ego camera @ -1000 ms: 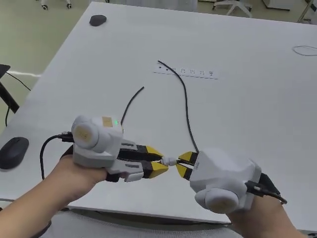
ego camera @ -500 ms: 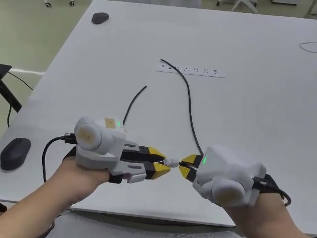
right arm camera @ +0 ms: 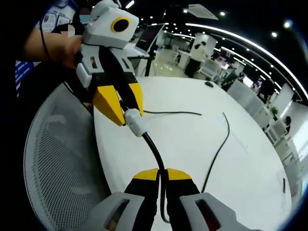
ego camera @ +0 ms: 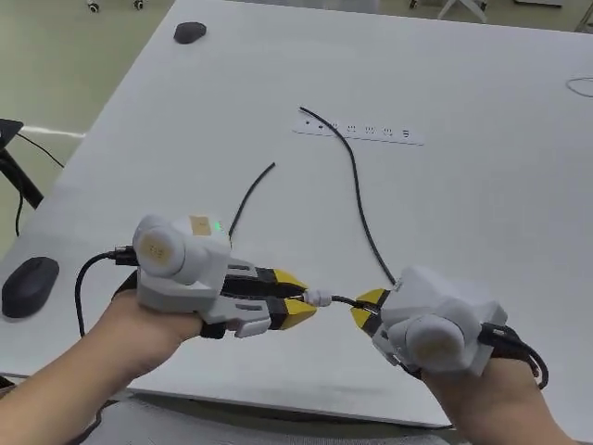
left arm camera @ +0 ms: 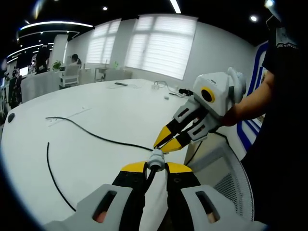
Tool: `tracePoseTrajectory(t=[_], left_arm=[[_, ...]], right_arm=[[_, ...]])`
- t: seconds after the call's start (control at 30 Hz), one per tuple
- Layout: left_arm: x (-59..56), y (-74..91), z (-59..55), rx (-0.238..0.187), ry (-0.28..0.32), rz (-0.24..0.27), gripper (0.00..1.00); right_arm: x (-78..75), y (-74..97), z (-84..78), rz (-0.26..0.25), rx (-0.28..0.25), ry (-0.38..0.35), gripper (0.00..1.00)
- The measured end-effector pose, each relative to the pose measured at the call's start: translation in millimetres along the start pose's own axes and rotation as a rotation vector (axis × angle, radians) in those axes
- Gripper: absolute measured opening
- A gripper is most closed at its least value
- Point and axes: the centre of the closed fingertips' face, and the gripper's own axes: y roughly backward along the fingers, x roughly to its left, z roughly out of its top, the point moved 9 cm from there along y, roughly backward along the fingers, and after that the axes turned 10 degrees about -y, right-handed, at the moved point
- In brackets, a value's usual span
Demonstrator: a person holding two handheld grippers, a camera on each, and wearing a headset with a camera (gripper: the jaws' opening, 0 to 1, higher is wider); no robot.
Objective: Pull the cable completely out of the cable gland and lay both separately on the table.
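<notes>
Open office space with ceiling lights, window blinds and more desks stretches behind the scene in both gripper views. Nearest is a broad white worktop (ego camera: 463, 185), with the mesh seat of a chair (right arm camera: 57, 159) just below its near edge.

Above that near edge, the person's two hands hold the tools tip to tip. The left tool (ego camera: 310, 298) points right, and its yellow-tipped jaws are closed narrowly on the gland (ego camera: 318, 298). In its own view the left tool (left arm camera: 156, 166) has the gland (left arm camera: 156, 158) pinched right at its tips. The right tool (ego camera: 363, 311) faces it, jaws clamped on the cable (ego camera: 357, 195) a short way from the gland, so a brief bare stretch of cable bridges the two tools. The right gripper view shows the right tool (right arm camera: 162, 174) with the cable (right arm camera: 153, 149) running up from between its jaws into the gland (right arm camera: 134, 122), which the left tool (right arm camera: 120, 108) grips.

Beyond the right tool, the cable trails away across the worktop and ends at a flat white socket strip (ego camera: 361, 132). A shorter black wire (ego camera: 250, 197) lies apart, to the left. One dark mouse (ego camera: 190, 32) sits at the far left corner, another (ego camera: 28, 283) near the left edge.

The gland is small, white and held above the worktop, with the cable in it.
</notes>
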Motion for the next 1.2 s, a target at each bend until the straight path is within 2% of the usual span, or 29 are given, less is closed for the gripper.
tracePoseTrajectory(t=[0.23,0.43,0.5,0.57,0.63,0.77,0.8,0.83,1.0,1.2], left_arm=[[-2.4,-1.3,1.7,-0.016,0.005,-0.009,0.15],[-3.8,-3.2,2.2,-0.018,0.005,-0.014,0.15],[-3.4,-3.4,2.1,-0.019,0.006,-0.014,0.15],[-3.4,-4.0,2.1,-0.019,0.006,-0.016,0.15],[-3.4,-4.4,2.1,-0.019,0.004,-0.018,0.15],[-2.5,-4.7,1.1,-0.015,0.004,-0.016,0.15],[-2.4,-4.6,1.0,-0.014,0.005,-0.015,0.15],[-2.8,-4.5,0.7,-0.01,0.005,-0.016,0.15],[-2.6,-2.8,-0.3,-0.01,0.005,-0.016,0.15],[1.7,2.6,-0.8,-0.008,0.011,-0.004,0.15]], right_arm=[[-16.9,-3.2,-21.6,-0.024,0.028,-0.131,0.0],[-23.9,-8.1,-38.4,-0.006,0.04,-0.362,0.0],[-27.5,-10.7,-42.9,-0.019,0.056,-0.364,0.0],[-27.5,-13.8,-48.7,-0.016,0.066,-0.427,0.0],[-28.0,-18.6,-57.2,0.004,0.076,-0.535,0.0],[-28.6,-23.1,-65.2,0.003,0.087,-0.569,0.0],[-25.8,-24.1,-65.8,0.026,0.08,-0.627,0.0],[-26.4,-23.5,-66.0,0.025,0.077,-0.64,0.0],[-25.2,-18.5,-63.1,0.025,0.069,-0.57,0.01],[-23.6,-12.8,-63.0,0.023,0.038,-0.526,0.02]])
